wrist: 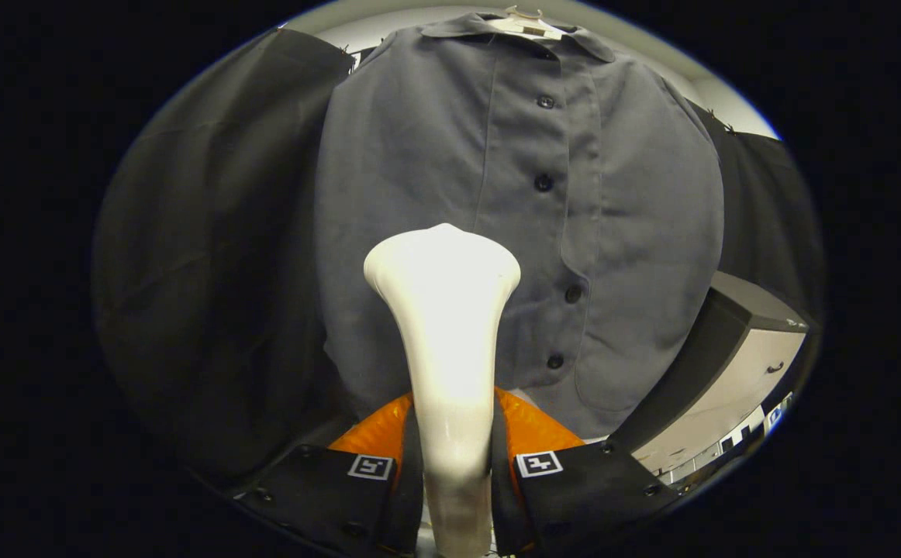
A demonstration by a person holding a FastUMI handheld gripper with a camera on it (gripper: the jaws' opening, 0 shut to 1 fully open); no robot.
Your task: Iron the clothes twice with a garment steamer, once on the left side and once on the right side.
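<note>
Jaws clamped on steamer (446, 325) handle; gripper (450, 457) aimed at hanging shirt (621, 232), left of buttons.

The steamer (443, 341) hides part of the shirt (435, 155) behind it — its face (turned away) cannot be seen, and its handle's lower end is cut off.

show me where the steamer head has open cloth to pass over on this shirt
Gripper shut on the steamer. Free cloth on the shirt: the broad panel between the button row and the dark curtain, and the panel beyond the buttons. Crowded along that row.
</note>
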